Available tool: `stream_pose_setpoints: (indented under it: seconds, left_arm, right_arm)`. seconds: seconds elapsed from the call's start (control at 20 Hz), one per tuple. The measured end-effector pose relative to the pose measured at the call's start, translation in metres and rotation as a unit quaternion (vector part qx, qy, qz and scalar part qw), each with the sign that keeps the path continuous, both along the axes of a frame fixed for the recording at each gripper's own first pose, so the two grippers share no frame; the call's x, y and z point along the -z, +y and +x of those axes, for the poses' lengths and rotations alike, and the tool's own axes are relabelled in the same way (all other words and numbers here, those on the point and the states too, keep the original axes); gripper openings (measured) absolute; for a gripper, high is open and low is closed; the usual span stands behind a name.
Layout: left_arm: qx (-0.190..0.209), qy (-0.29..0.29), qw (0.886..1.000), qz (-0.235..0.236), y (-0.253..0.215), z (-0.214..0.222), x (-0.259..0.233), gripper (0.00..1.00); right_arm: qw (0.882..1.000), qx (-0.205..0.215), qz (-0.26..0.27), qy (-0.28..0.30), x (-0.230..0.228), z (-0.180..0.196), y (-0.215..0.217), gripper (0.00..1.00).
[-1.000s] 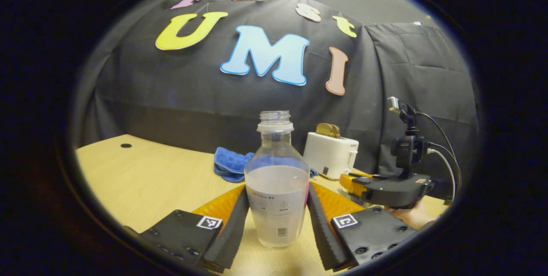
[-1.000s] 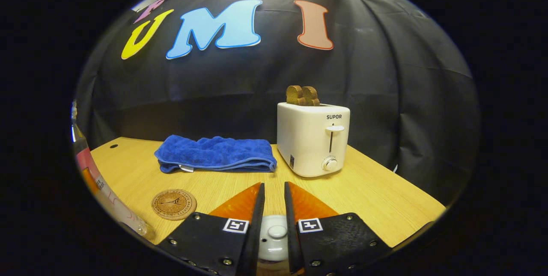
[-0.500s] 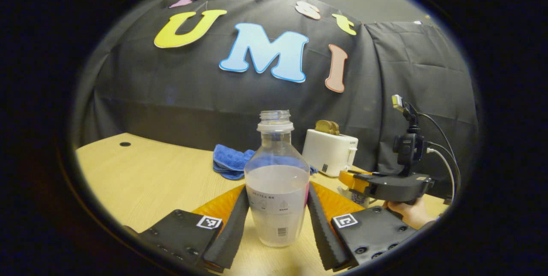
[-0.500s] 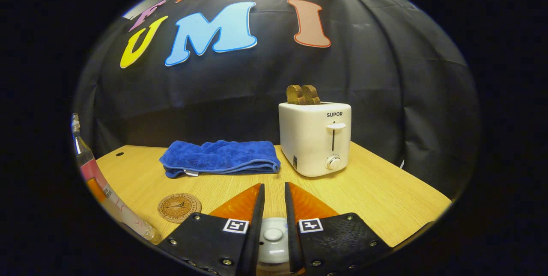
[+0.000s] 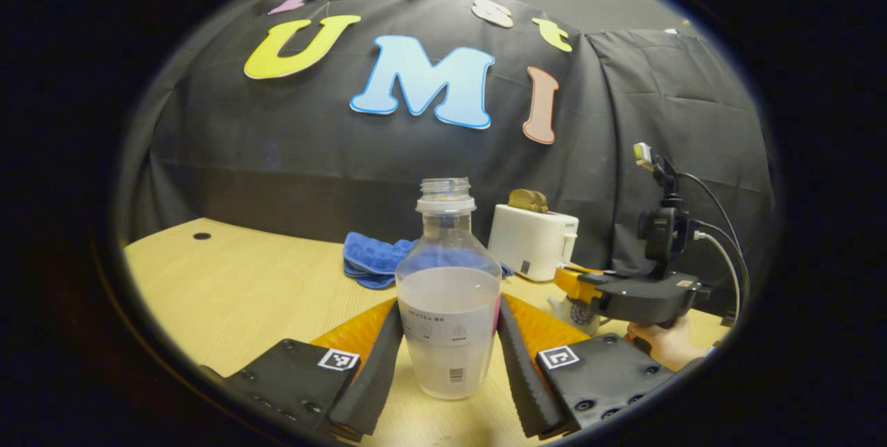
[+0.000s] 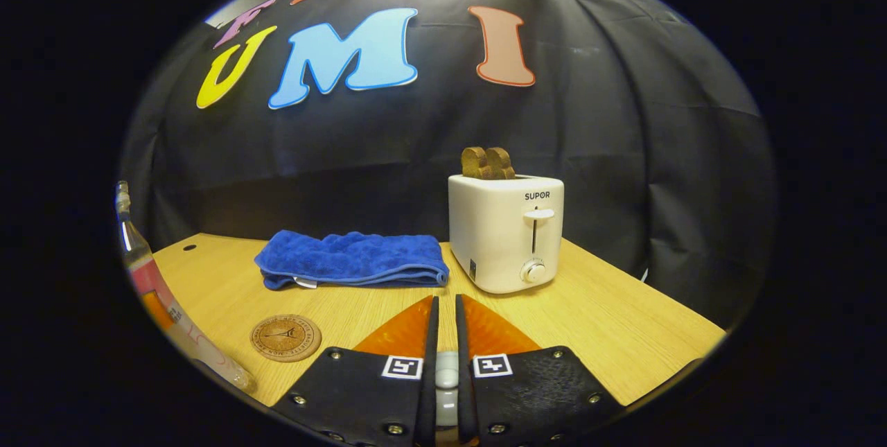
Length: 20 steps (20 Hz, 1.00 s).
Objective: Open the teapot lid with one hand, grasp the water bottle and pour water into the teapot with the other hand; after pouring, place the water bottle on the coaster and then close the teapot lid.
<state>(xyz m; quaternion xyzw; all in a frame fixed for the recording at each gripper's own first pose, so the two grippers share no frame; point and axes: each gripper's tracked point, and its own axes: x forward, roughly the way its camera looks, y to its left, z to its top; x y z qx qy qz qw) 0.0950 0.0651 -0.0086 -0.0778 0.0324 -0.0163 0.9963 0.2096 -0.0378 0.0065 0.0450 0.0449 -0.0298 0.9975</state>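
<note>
An uncapped clear water bottle (image 5: 448,336), about half full of cloudy water, stands upright between my left gripper's fingers (image 5: 378,364), which press on both its sides. My left gripper (image 5: 448,308) is shut on it. In the right gripper view the bottle (image 6: 149,287) shows at the far left edge. My right gripper (image 6: 445,300) is shut on the pale knob of the teapot lid (image 6: 445,378). The left gripper view shows that gripper (image 5: 568,284) held by a hand (image 5: 662,343), just above the mostly hidden teapot (image 5: 572,314). A round cork coaster (image 6: 285,338) lies on the table.
A white toaster (image 6: 506,232) with toast in it stands at the back of the wooden table (image 6: 610,322). A folded blue towel (image 6: 350,260) lies to its left. The black booth wall closes off the back.
My right gripper's fingers have drawn closer together on the lid knob, and that gripper has risen slightly. The bottle stays fixed between my left fingers.
</note>
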Motion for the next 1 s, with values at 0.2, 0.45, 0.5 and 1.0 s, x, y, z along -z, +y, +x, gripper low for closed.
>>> stream_pose_setpoints:
  seconds: [0.2,0.45,0.5,1.0]
  left_arm:
    - [0.011,0.004,1.0,0.014,-0.004,0.0,0.0,0.84]
    - [0.006,-0.002,0.998,0.068,-0.006,-0.003,-0.014,0.84]
    - [0.0,-0.004,0.997,0.079,-0.004,-0.001,-0.018,0.84]
    - [0.031,0.071,0.964,0.254,-0.034,0.038,0.004,0.84]
  right_arm:
    - [1.0,-0.001,0.008,-0.029,-0.022,-0.008,-0.003,0.12]
    - [0.999,-0.023,0.038,-0.017,-0.03,-0.025,-0.009,0.12]
    - [0.999,-0.021,0.036,-0.012,-0.032,-0.03,-0.015,0.12]
    - [1.0,0.017,0.006,0.005,-0.024,-0.073,-0.074,0.12]
